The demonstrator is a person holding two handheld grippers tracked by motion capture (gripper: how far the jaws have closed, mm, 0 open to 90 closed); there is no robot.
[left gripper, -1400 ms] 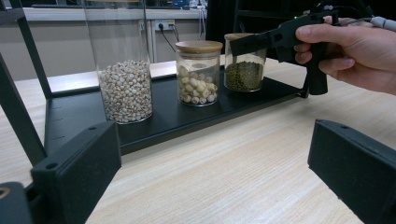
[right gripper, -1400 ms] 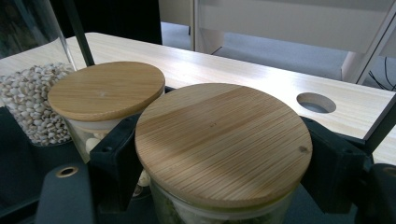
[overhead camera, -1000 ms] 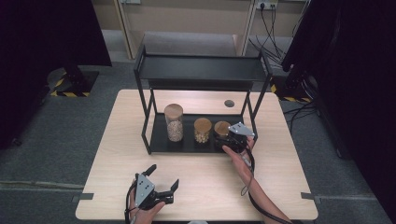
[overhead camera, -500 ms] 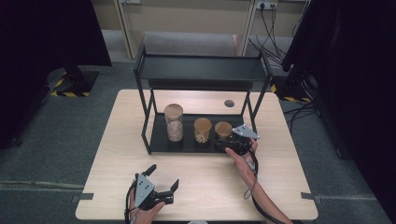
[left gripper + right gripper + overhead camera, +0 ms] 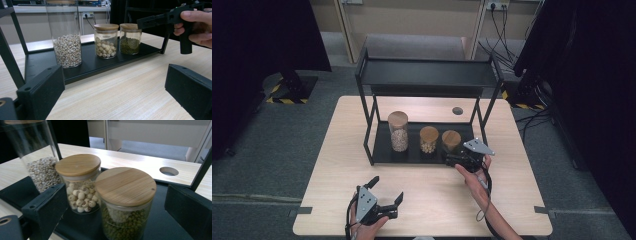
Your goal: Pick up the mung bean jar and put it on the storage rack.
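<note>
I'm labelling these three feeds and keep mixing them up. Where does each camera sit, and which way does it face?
High view: above the person's side, looking forward and down on the table; both forearms and grippers enter from below.
Left gripper view: low over the table, facing the rack's three jars; own open jaws below, right gripper beyond.
Right gripper view: close at the green-bean jar, open jaws flanking it.
Shared: the green-bean jar.

Black claws point(image 5: 387, 200), grey tri plates, black cables, bare forearms.

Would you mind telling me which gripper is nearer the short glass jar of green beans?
Right. The right gripper is just before the green-bean jar; the left gripper is near the table's front edge.
</note>
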